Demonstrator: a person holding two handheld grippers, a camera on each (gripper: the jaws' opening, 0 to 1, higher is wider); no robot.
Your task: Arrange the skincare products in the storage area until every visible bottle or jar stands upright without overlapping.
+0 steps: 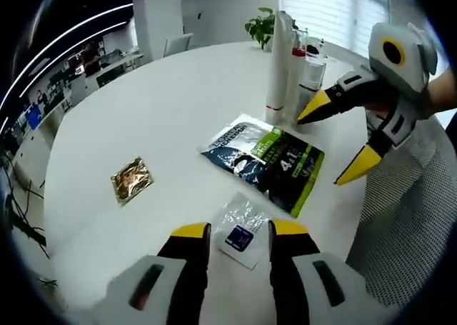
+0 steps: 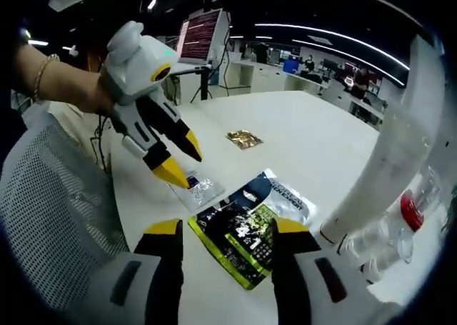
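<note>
Several tall white bottles (image 1: 280,61) upright at far table (image 1: 143,118) edge near plant (image 1: 261,26); dark-green pouch (image 1: 265,159), clear sachet (image 1: 241,228), gold packet (image 1: 131,180) flat mid-table; left gripper (image 1: 239,230) open, empty, over sachet; right gripper (image 1: 325,143) open, empty, beside bottles

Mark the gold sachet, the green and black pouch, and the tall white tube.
gold sachet (image 1: 131,179), left gripper view, its centre.
green and black pouch (image 2: 248,233), right gripper view, middle of its face.
tall white tube (image 1: 278,68), left gripper view, mid-body.

Pouch (image 1: 265,158) blocks path to bottles (image 1: 280,68)
</note>
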